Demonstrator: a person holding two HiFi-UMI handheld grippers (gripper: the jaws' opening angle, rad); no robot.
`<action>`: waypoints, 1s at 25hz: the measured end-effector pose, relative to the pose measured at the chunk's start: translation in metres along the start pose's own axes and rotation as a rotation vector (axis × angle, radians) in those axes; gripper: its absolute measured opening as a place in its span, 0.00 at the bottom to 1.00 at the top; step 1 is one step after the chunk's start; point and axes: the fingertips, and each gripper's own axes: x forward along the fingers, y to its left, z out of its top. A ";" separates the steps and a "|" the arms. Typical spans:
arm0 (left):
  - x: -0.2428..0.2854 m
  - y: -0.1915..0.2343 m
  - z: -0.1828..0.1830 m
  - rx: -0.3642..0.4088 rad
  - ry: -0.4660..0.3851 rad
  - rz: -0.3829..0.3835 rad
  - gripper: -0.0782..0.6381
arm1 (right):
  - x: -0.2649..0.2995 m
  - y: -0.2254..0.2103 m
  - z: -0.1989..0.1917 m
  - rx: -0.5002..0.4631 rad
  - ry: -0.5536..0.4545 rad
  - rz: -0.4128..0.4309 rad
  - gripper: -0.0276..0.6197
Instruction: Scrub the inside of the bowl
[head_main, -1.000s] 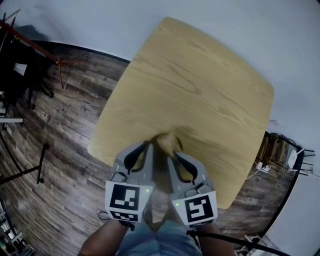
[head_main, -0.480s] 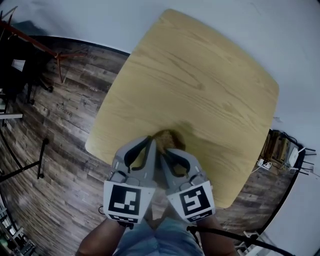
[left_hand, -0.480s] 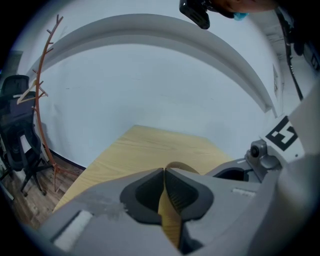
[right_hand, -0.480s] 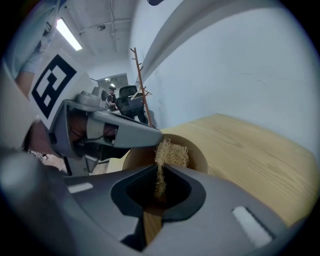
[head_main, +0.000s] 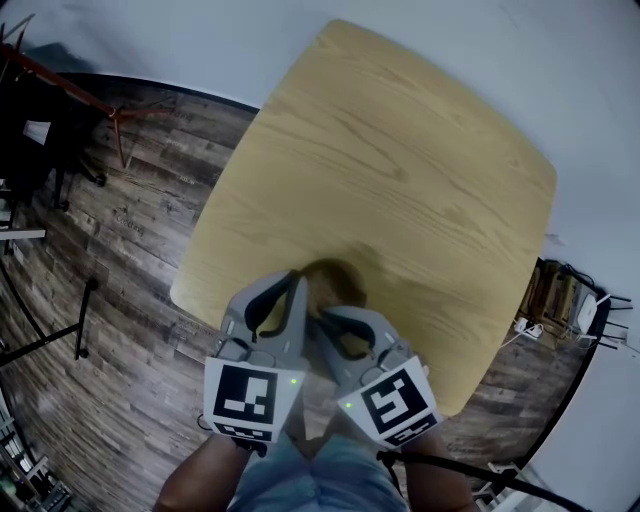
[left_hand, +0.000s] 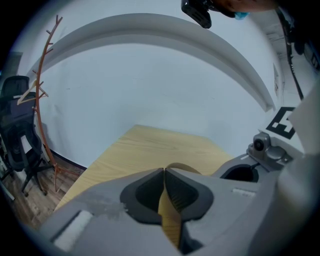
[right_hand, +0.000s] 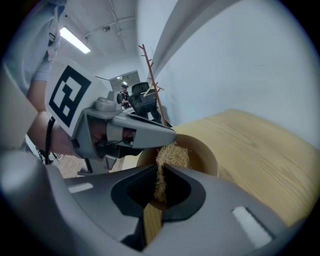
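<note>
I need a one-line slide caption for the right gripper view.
Right gripper grips a straw-coloured scrubber at the mouth of the bowl; left gripper clamps its rim.

Tan bowl (head_main: 337, 281) on wooden table (head_main: 400, 170)

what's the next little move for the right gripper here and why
Probably press the straw-coloured fibrous scrubber down against the inner wall of the tan round bowl and sweep around it. The right gripper is shut on the scrubber, whose tuft sits over the bowl's opening, and the left gripper clamps the rim, so the bowl looks braced.
</note>
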 end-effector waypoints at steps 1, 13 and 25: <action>0.000 0.000 0.001 0.005 -0.003 -0.001 0.15 | -0.002 0.001 0.001 -0.002 0.002 0.004 0.08; 0.006 -0.008 0.005 0.095 -0.006 0.006 0.15 | -0.046 -0.008 0.008 -0.092 0.012 -0.050 0.09; 0.009 -0.014 0.009 0.092 0.000 -0.004 0.15 | -0.030 -0.043 0.002 -0.289 0.113 -0.218 0.09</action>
